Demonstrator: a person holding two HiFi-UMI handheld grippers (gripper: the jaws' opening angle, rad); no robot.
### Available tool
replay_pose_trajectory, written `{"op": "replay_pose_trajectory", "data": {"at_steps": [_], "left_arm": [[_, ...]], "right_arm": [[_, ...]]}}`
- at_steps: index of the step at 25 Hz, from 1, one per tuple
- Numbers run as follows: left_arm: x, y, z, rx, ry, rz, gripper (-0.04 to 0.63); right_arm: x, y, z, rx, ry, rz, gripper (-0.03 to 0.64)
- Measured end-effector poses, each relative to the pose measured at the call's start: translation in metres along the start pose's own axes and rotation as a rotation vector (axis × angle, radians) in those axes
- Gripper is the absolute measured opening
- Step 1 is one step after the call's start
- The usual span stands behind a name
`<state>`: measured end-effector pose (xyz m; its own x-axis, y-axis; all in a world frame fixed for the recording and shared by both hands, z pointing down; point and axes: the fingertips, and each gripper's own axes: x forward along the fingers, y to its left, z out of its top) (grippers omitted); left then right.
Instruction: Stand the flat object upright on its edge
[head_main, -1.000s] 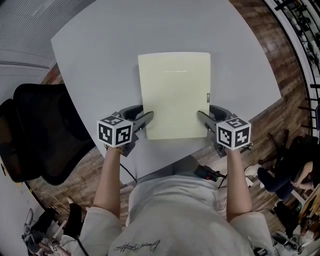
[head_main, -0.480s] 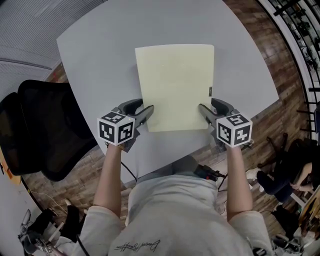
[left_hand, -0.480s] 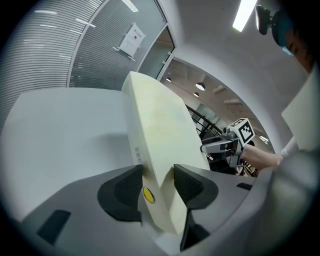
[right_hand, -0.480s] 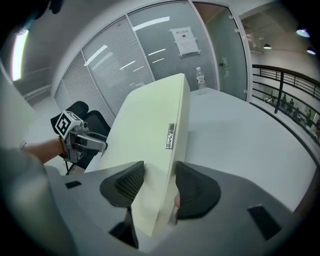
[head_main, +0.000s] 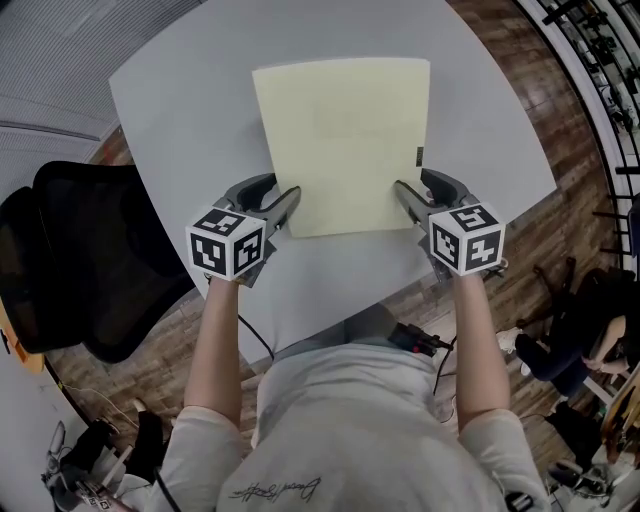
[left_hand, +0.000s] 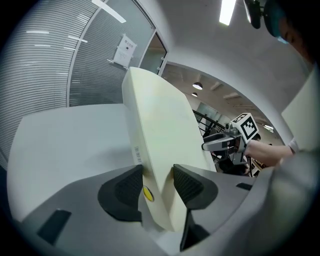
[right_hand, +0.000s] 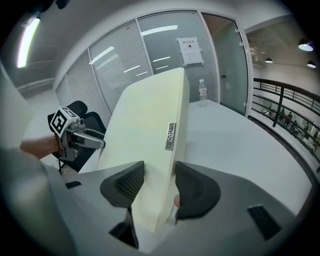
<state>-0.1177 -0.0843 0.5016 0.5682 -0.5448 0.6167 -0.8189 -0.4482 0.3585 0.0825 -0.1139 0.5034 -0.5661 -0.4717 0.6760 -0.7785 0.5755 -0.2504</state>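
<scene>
The flat object is a pale yellow rectangular board (head_main: 340, 140) over the grey table (head_main: 190, 110). It is tilted, its far edge raised off the table. My left gripper (head_main: 285, 205) is shut on the board's left edge near the front corner, with a pad on each face (left_hand: 157, 187). My right gripper (head_main: 405, 195) is shut on the right edge in the same way (right_hand: 159, 185). In the left gripper view the board (left_hand: 160, 130) rises steeply from the jaws. In the right gripper view the board (right_hand: 147, 130) shows a small grey label on its edge.
A black office chair (head_main: 80, 260) stands left of the table. Wooden floor and a seated person (head_main: 590, 340) lie to the right, past a railing. A bottle (right_hand: 202, 92) stands at the table's far side. Glass walls with blinds surround the room.
The board's far edge has come up off the table, so it now tilts toward the head camera. Both grippers kept their hold and moved slightly forward and up.
</scene>
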Motion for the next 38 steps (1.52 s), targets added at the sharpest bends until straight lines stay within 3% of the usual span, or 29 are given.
{"op": "replay_pose_trajectory", "data": {"at_steps": [11, 38], "left_arm": [[0.007, 0.004, 0.028, 0.104, -0.059, 0.079, 0.198], [0.028, 0.038, 0.055, 0.188, -0.177, 0.206, 0.193]], "right_arm": [[0.005, -0.014, 0.023, -0.048, -0.074, -0.053, 0.209], [0.041, -0.034, 0.056, -0.103, -0.176, -0.127, 0.202]]}}
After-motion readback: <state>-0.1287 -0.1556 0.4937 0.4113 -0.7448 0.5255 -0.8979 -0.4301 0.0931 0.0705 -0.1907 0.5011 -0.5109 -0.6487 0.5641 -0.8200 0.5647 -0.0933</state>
